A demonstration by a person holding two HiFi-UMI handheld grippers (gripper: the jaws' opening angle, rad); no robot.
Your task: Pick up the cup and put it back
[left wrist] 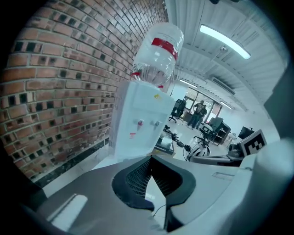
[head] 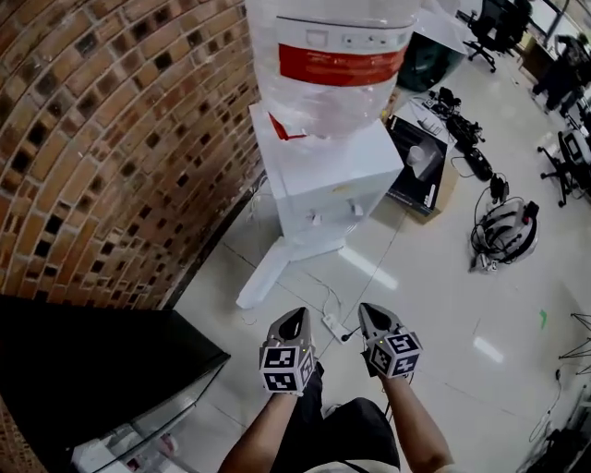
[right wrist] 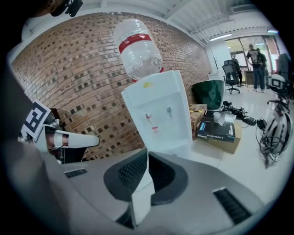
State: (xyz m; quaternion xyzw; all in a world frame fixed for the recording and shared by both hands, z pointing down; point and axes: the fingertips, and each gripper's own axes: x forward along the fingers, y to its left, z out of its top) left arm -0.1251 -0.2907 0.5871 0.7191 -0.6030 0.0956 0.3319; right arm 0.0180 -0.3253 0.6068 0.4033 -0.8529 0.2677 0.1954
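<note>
Both grippers hang side by side low in the head view, over the white floor in front of a white water dispenser (head: 325,175) with a clear bottle on top. My left gripper (head: 296,314) has its jaws together with nothing in them, its tips meeting in the left gripper view (left wrist: 150,159). My right gripper (head: 368,310) is also shut and empty (right wrist: 147,152). A small white cup-like thing (right wrist: 219,117) stands on a black box to the dispenser's right, far from both grippers. The dispenser's two taps (right wrist: 157,113) face me.
A brick wall (head: 102,139) runs along the left. A black table (head: 83,360) fills the lower left corner. A power strip with a cable (head: 334,325) lies on the floor just ahead of the grippers. Cables and gear (head: 503,236) and office chairs (head: 494,28) are at the right.
</note>
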